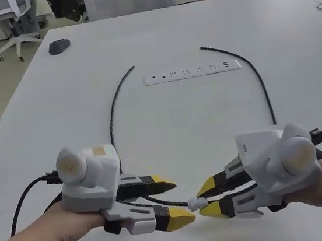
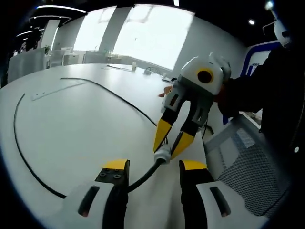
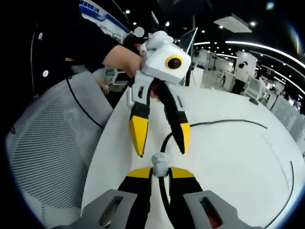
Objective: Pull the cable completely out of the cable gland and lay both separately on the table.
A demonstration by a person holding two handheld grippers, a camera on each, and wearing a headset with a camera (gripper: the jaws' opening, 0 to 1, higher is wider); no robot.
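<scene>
Left gripper (image 1: 180, 201): nearest me, low at the table's front edge. My own gripper view shows its jaws wide apart, with the cable running between them untouched.
Right gripper (image 1: 202, 200): facing the left one tip to tip, almost touching. Its jaws are drawn in narrow and their yellow tips pinch the cable gland.
Cable gland (image 1: 196, 202): small and white, held just above the table between the two sets of tips. It is still threaded on the cable.
Cable (image 1: 112, 112): black and thin. From the gland one side passes through my left jaws and sweeps out in a long arc up the left of the table. The other side passes back between my right jaws and arcs up the right. Both free ends lie far out, near the power strip.
Table (image 1: 167, 125): white and plain.
Power strip (image 1: 192, 71): white, lying flat across the middle distance between the two cable ends. Its sockets and small markings are too fine for me to read.
Mouse (image 1: 59, 46): dark, near the far left edge.
Office chair (image 1: 11, 24): on the floor beyond the table's left corner.
Writing: I can read none. A blue sign in the right gripper view is too blurred.
</scene>
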